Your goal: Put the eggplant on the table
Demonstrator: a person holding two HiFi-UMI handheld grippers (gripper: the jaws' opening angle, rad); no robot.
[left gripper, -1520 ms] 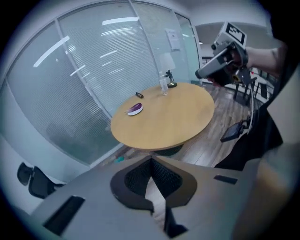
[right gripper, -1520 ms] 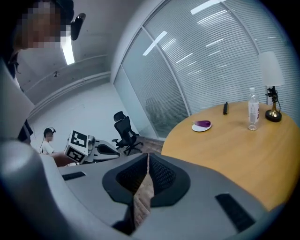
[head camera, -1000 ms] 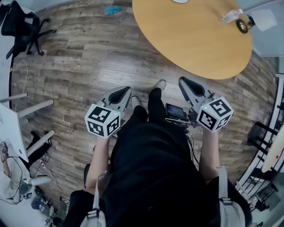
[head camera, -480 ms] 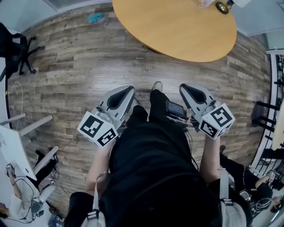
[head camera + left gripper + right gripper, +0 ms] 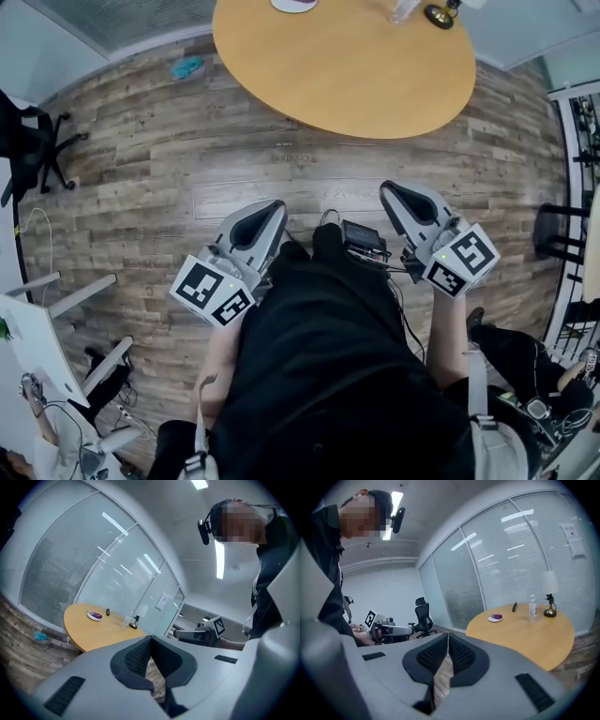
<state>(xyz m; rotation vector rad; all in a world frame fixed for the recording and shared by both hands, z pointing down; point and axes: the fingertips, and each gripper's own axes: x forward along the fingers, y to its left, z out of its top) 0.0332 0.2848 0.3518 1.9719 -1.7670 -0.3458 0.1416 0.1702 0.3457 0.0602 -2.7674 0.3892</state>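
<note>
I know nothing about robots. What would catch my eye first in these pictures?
Two grey hand-held tools with black-and-white marker cubes: the left gripper and the right gripper, both shut and empty, held out over the wood floor. Ahead stands a round wooden table with a purple eggplant on a white plate, and a bottle and small lamp further along.
</note>
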